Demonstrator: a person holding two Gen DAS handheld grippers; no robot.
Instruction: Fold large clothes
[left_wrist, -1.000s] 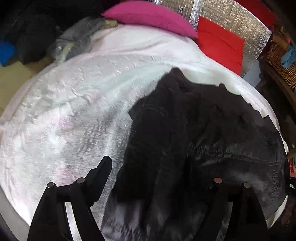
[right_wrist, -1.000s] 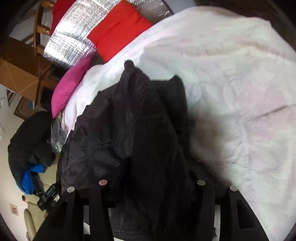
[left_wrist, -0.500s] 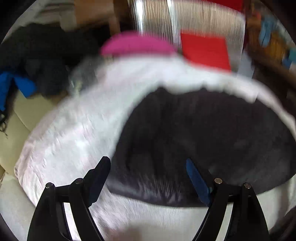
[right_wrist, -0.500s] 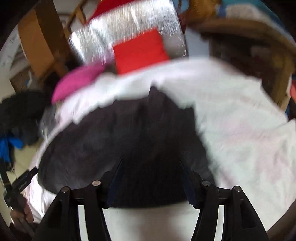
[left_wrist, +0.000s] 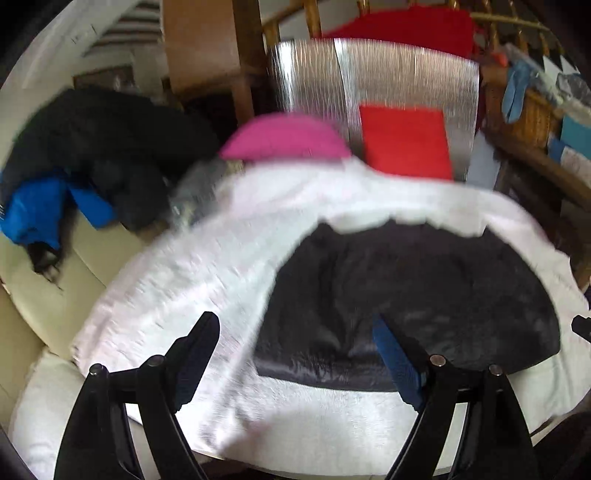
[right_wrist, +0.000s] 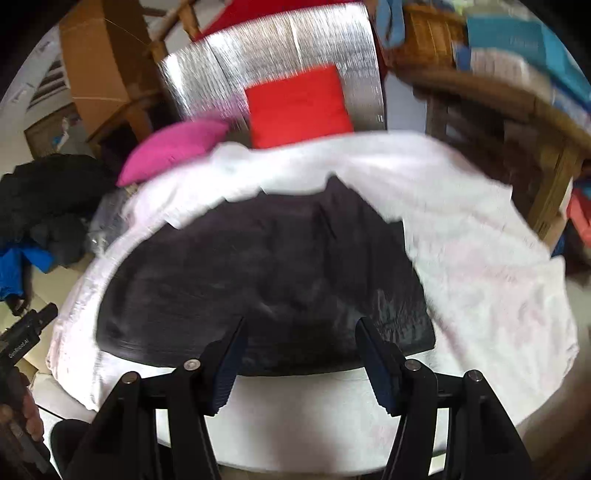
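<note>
A large black garment (left_wrist: 406, 295) lies spread flat on the white blanket (left_wrist: 207, 266) of a bed; it also shows in the right wrist view (right_wrist: 258, 273). My left gripper (left_wrist: 295, 339) is open and empty, held above the garment's near left edge. My right gripper (right_wrist: 299, 343) is open and empty, held above the garment's near edge. Both views are motion-blurred.
A pink pillow (left_wrist: 284, 138) and a red pillow (left_wrist: 404, 142) lean on a silver foil panel (left_wrist: 373, 77) at the bed's head. Dark and blue clothes (left_wrist: 66, 173) are piled at the left. A wooden shelf with a basket (right_wrist: 491, 96) stands at the right.
Both grippers have let go of the garment, pulled back and risen. The garment, bunched up a second ago, now lies spread flat on the blanket.
</note>
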